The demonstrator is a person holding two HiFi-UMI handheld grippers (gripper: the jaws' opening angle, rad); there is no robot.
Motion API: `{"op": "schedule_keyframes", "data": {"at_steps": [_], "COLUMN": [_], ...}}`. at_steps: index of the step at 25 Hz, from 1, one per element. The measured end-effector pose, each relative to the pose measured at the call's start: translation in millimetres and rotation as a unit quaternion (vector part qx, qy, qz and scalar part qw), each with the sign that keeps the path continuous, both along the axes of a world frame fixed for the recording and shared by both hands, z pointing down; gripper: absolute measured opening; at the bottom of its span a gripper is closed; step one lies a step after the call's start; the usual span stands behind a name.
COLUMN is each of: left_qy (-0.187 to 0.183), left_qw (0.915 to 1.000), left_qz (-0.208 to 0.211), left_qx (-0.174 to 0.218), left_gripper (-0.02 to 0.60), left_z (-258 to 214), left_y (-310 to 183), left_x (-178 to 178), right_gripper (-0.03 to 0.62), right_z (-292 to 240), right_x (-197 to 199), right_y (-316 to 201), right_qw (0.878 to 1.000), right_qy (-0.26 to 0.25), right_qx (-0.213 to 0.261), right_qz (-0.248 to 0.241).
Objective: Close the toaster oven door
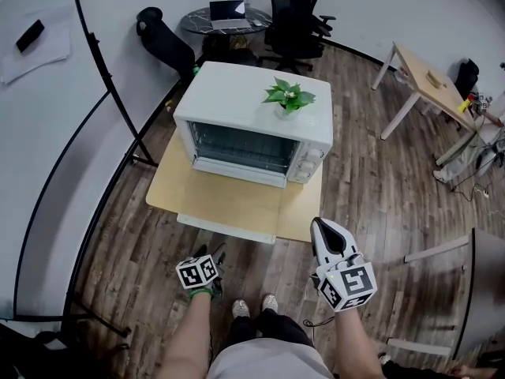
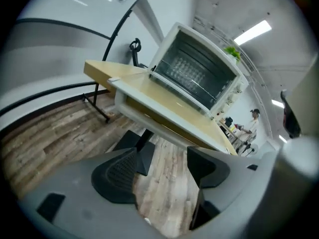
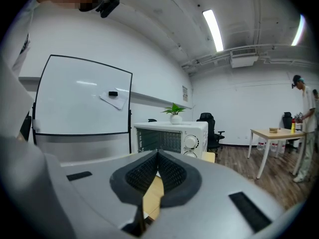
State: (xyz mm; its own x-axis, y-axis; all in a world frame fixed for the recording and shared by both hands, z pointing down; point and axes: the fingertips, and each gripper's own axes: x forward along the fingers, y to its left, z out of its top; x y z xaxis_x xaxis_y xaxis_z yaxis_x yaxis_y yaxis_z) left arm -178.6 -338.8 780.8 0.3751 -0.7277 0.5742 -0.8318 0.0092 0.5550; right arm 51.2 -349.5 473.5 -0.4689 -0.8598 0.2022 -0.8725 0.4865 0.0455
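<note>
Head view: toaster oven [image 1: 252, 121] sits on wood tabletop [image 1: 170, 184]. Its door [image 1: 233, 200] is down flat, fully open, with the white front edge sticking out past the tabletop edge toward the person. Potted plant [image 1: 288, 97] on the oven roof. Left tool [image 1: 215, 253] is low over the floor, clear of the door. Right tool [image 1: 319, 226] is near the tabletop's front right corner, not touching.

Left gripper view: left tool [image 2: 162, 168] released, jaws wide apart, only floor planks between them. Oven [image 2: 199, 76] and open door [image 2: 164, 101] are seen from below and in front, apart from the tool.

Right gripper view: right tool [image 3: 158, 157] clenched, pads meeting at the tips, nothing held. Oven [image 3: 172, 136] ahead with the plant [image 3: 174, 111] on top, whiteboard [image 3: 82, 96] to the left, desk [image 3: 279, 133] far right.
</note>
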Motion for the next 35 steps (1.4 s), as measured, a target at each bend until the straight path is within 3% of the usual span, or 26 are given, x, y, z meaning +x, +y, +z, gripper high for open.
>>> {"op": "schedule_keyframes", "data": {"at_steps": [3, 5, 9, 13, 15, 21, 26, 35], "left_qy": [0.078, 0.15, 0.276, 0.374, 0.399, 0.427, 0.432, 0.44], "left_qw": [0.9957, 0.9839, 0.944, 0.8991, 0.8869, 0.8718, 0.8712, 0.8671], "left_qz": [-0.049, -0.097, -0.181, -0.226, -0.232, -0.237, -0.229, -0.225], "left_qx": [-0.003, -0.004, -0.002, 0.018, 0.022, 0.034, 0.043, 0.063], "left_gripper": [0.313, 0.31, 0.264, 0.234, 0.228, 0.194, 0.069, 0.067], "left_z": [8.0, 10.7, 16.3, 17.0, 18.5, 21.4, 14.7, -23.4], "left_y": [-10.6, -17.5, -23.9, -27.4, -30.1, -41.7, -49.4, -43.4], "left_x": [-0.2, -0.6, -1.2, 3.4, 7.3, 13.5, 17.6, 15.3], "right_gripper": [0.001, 0.001, 0.001, 0.001, 0.001, 0.001, 0.001, 0.001], "right_z": [6.8, 11.4, 17.1, 15.8, 15.7, 19.1, 19.3, 1.6], "right_x": [4.6, 7.7, 13.8, 21.2, 23.8, 32.8, 36.8, 28.1], "right_y": [1.3, 1.7, 2.1, 2.6, 2.6, 3.1, 1.9, -1.6], "right_qw": [1.0, 1.0, 1.0, 0.999, 0.999, 0.999, 0.999, 1.0], "right_qy": [0.003, 0.005, 0.009, 0.015, 0.018, 0.027, 0.027, 0.007], "right_qx": [-0.008, -0.013, -0.019, -0.018, -0.019, -0.023, -0.023, -0.001], "right_qz": [0.007, 0.011, 0.017, 0.024, 0.027, 0.035, 0.039, 0.026]}}
